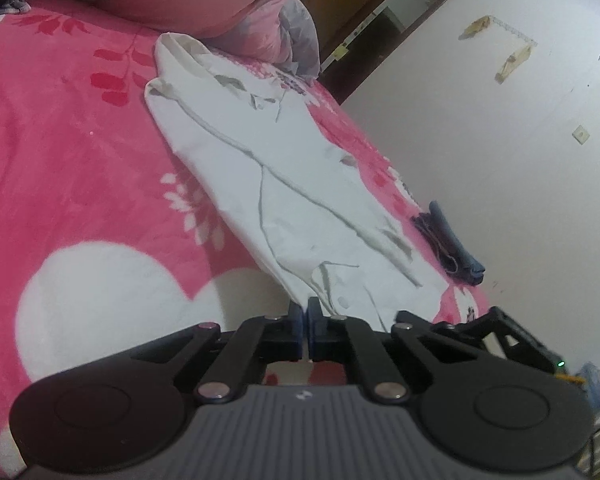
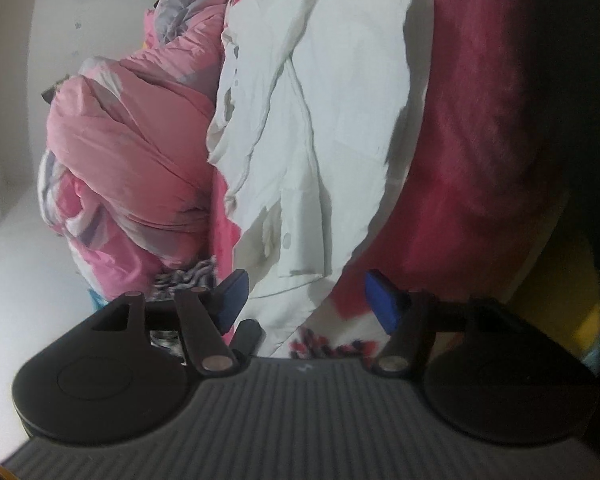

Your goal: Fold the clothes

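Left gripper [image 1: 305,314] is pinched tight on the near corner of the white shirt [image 1: 268,168], which lies stretched across the pink blanket [image 1: 60,140]. Right gripper [image 2: 302,300] is spread wide, the shirt's hem between its blue pads [image 2: 382,300] but not gripped.

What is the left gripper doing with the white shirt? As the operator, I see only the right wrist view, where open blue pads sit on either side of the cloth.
Observer: The left gripper is shut on the near corner of the white shirt.
Operator: What lies beside the shirt that I can't see?
Observer: A folded blue garment lies on the pink blanket at the bed's edge.
Operator: Does the right gripper show in that view?
Observer: Yes, a black part of the right gripper shows just past the shirt's hem.
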`<state>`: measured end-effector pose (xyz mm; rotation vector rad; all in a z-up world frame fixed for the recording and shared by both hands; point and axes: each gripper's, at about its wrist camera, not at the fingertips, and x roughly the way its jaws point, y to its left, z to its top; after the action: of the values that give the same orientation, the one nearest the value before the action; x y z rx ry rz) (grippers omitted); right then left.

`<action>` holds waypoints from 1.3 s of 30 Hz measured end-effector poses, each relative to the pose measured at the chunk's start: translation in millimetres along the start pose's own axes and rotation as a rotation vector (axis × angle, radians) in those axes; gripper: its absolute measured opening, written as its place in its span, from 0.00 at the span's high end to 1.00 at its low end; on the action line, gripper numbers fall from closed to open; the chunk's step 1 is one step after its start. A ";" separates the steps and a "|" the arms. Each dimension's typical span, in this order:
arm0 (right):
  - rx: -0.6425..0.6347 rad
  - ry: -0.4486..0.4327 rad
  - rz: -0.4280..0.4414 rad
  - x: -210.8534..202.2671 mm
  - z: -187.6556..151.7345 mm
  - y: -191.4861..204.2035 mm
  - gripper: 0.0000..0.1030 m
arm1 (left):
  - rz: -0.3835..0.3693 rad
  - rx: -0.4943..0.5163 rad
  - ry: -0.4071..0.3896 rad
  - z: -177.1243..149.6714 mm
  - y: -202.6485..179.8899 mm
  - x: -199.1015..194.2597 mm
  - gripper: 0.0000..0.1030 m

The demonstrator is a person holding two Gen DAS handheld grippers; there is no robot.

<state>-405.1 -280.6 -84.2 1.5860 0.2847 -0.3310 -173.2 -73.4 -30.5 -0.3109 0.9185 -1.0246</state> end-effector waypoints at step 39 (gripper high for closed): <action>0.215 0.068 0.267 65.7 -0.6 -9.3 0.63 | -0.086 0.039 -0.019 -5.9 20.7 -6.8 0.97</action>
<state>-347.9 -281.0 -117.8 1.8253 0.0879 -0.1027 -166.8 -56.0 -43.3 -0.3291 0.8733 -1.1157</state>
